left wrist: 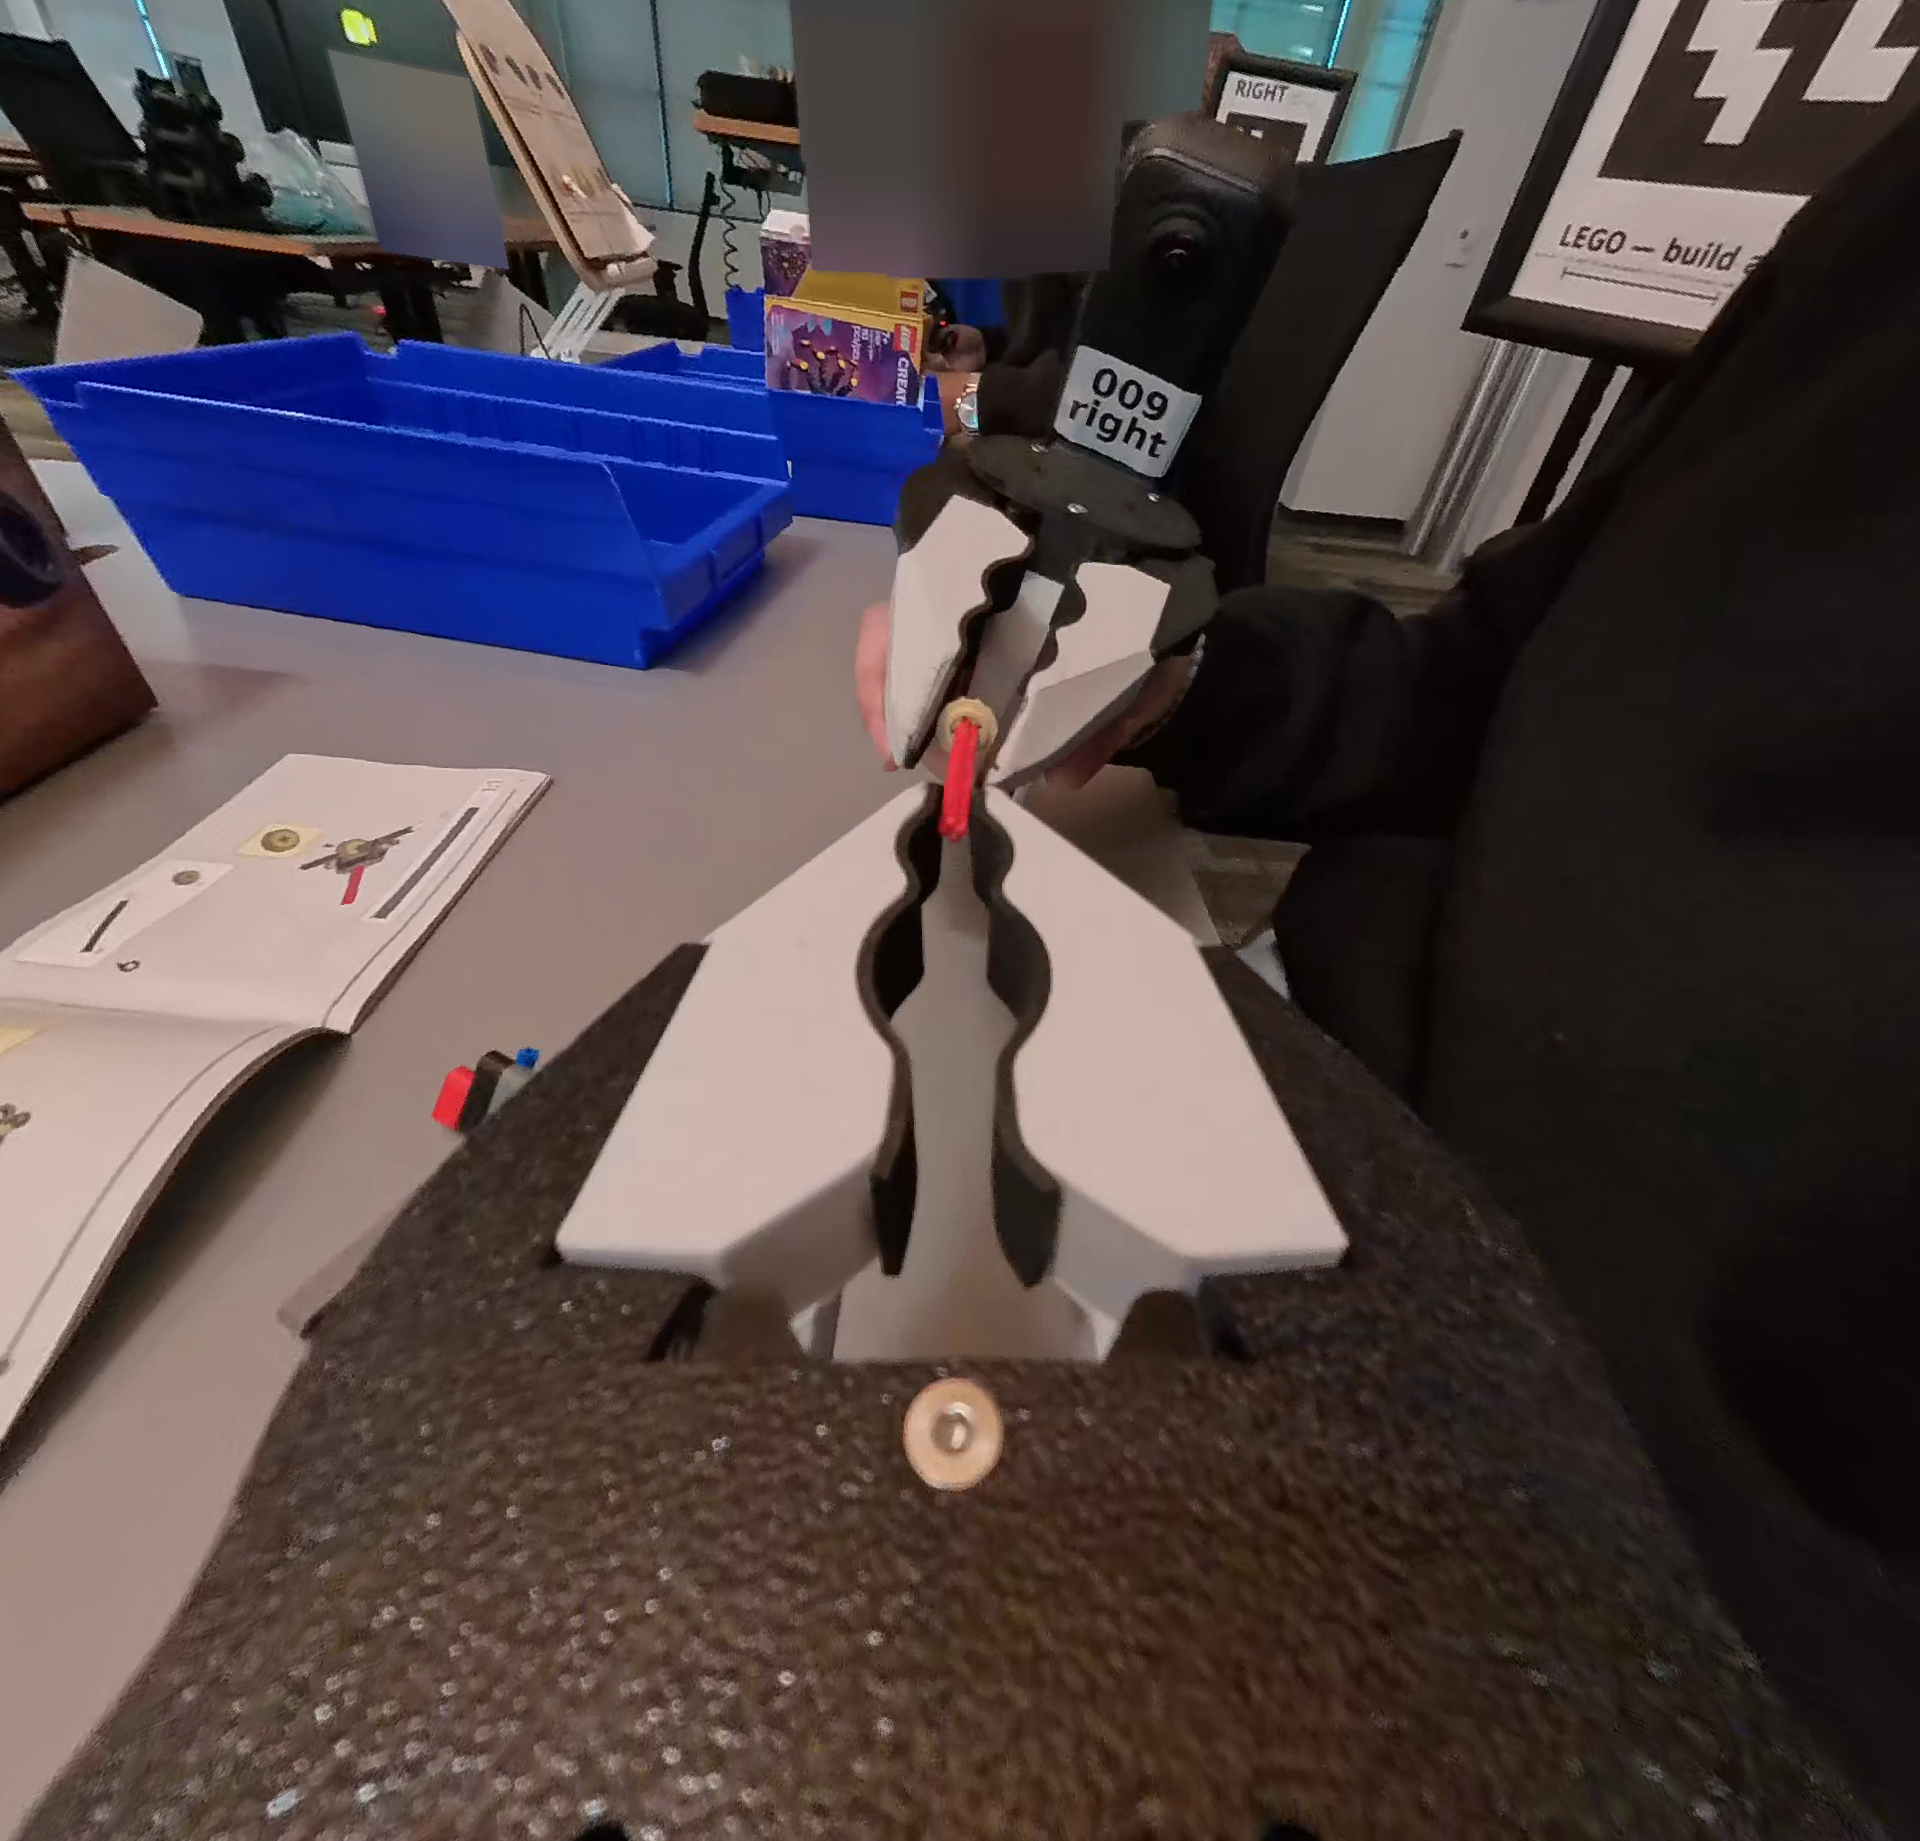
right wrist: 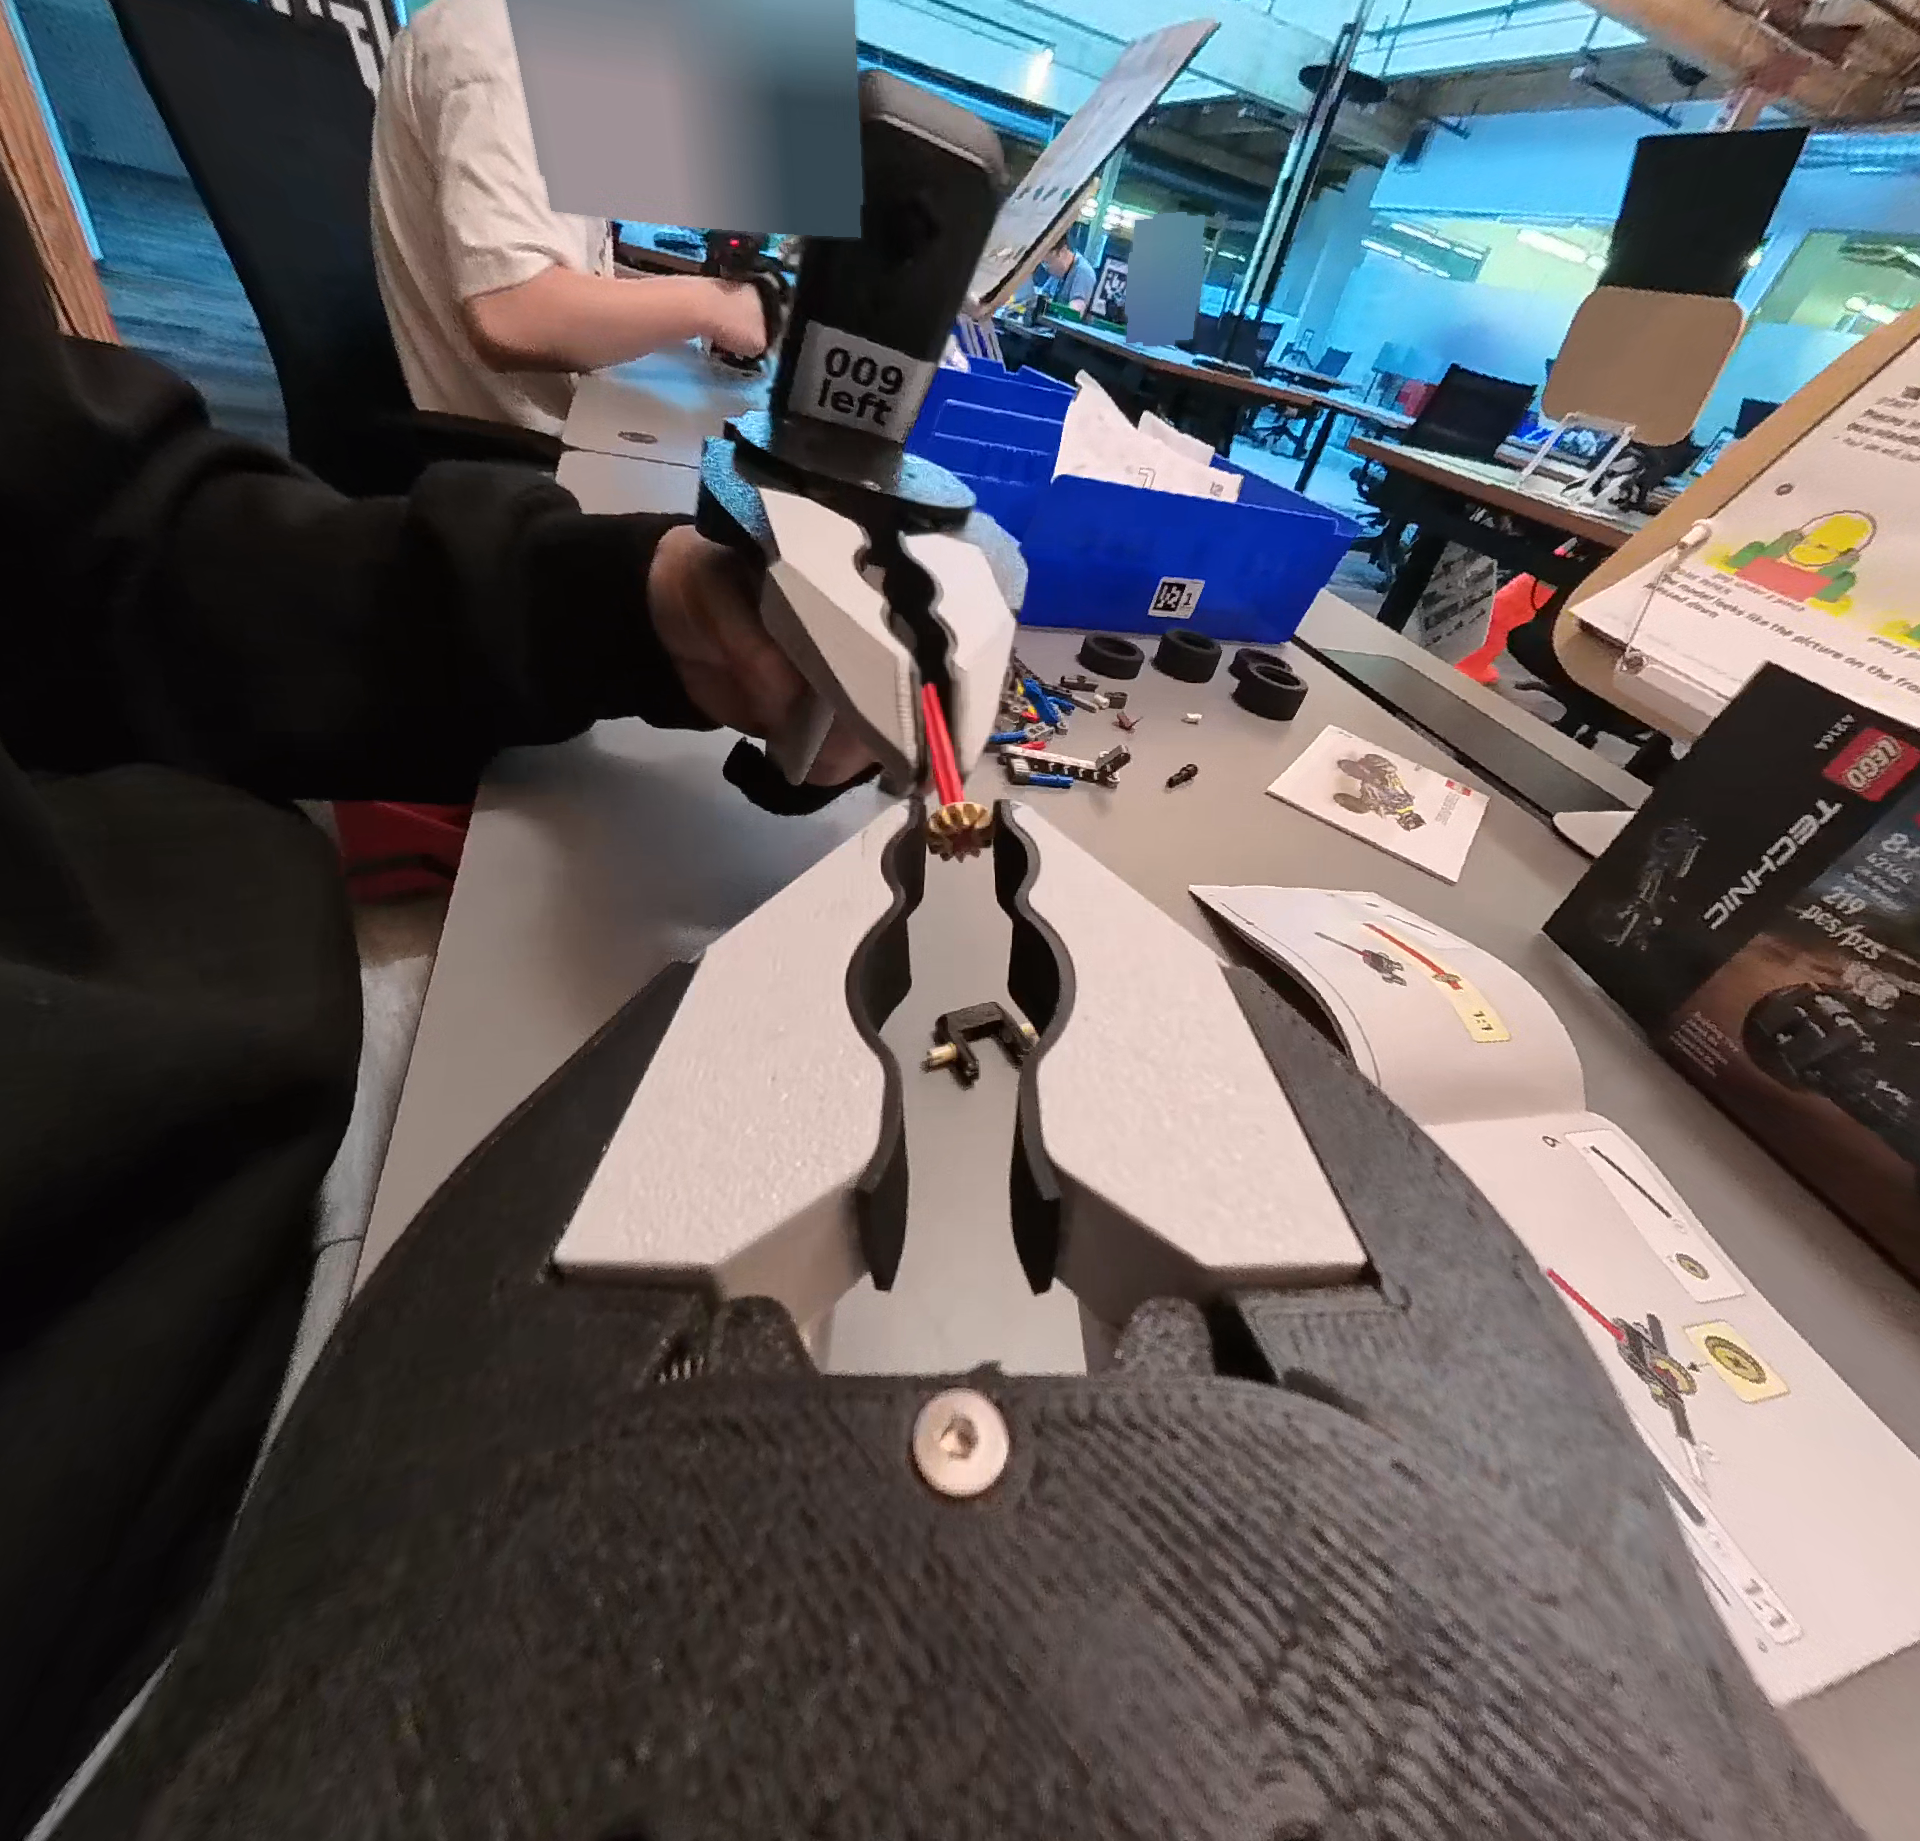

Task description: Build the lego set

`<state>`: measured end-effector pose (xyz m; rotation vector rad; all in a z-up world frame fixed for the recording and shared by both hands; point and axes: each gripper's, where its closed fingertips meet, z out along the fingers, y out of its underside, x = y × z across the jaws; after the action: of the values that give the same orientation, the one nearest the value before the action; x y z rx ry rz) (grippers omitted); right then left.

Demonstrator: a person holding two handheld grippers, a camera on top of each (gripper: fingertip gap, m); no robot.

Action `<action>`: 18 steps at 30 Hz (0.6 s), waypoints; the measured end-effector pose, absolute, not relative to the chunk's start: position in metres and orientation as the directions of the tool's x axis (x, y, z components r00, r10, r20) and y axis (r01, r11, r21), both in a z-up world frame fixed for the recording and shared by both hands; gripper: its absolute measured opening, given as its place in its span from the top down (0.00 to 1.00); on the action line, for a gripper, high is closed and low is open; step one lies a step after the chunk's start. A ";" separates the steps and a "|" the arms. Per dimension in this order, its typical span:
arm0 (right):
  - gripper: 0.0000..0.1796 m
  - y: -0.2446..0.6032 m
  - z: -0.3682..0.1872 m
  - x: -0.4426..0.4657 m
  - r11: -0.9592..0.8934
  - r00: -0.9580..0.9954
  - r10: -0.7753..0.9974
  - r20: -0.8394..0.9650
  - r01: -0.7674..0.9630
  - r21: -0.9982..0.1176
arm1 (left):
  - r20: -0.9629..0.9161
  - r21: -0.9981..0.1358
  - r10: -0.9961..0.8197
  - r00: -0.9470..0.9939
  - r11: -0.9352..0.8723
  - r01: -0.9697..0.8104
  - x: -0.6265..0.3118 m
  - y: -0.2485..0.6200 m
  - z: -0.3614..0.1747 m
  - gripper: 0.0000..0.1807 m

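Note:
My left gripper (left wrist: 954,806) is shut on a thin red axle (left wrist: 958,778), which sticks out past its tips. My right gripper (right wrist: 956,817) is shut on a small tan bevel gear (right wrist: 952,829). The two grippers face each other tip to tip above the grey table (left wrist: 644,752). The axle's free end meets the gear's centre hole (left wrist: 966,726); how deep it sits I cannot tell. In the right wrist view the left gripper (right wrist: 935,765) comes in from above with the axle (right wrist: 940,737). A small black piece with tan pins (right wrist: 977,1041) lies on the table below my right fingers.
An open instruction booklet (left wrist: 260,908) (right wrist: 1455,1053) lies on the table. Blue bins (left wrist: 416,482) (right wrist: 1174,544) stand at the back. Black tyres (right wrist: 1184,653) and loose parts (right wrist: 1049,726) lie beyond. The set's dark box (right wrist: 1766,960) stands right. A small red, black and blue assembly (left wrist: 483,1085) lies by the booklet. The tips of both grippers are at nearly the same place.

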<state>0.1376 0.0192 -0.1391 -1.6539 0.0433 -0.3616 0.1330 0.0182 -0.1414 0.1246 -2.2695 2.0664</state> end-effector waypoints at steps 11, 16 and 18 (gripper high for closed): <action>0.94 0.020 -0.151 0.140 -0.201 0.937 -0.241 0.251 0.205 -0.958 | 0.106 -0.985 -0.023 -0.994 0.138 -0.108 0.134 0.019 -0.148 0.98; 0.89 0.017 -0.149 0.142 -0.155 0.947 -0.242 0.212 0.178 -0.972 | 0.107 -0.990 -0.033 -0.994 0.093 -0.110 0.138 0.023 -0.142 0.98; 0.89 0.013 -0.144 0.140 -0.089 0.966 -0.222 0.136 0.119 -0.989 | 0.135 -0.990 -0.022 -0.991 0.041 -0.136 0.138 0.026 -0.136 0.98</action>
<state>0.1402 0.0131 -0.1443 -1.6360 0.0796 -0.2843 0.1384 0.0258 -0.1361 0.1683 -2.2057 2.1131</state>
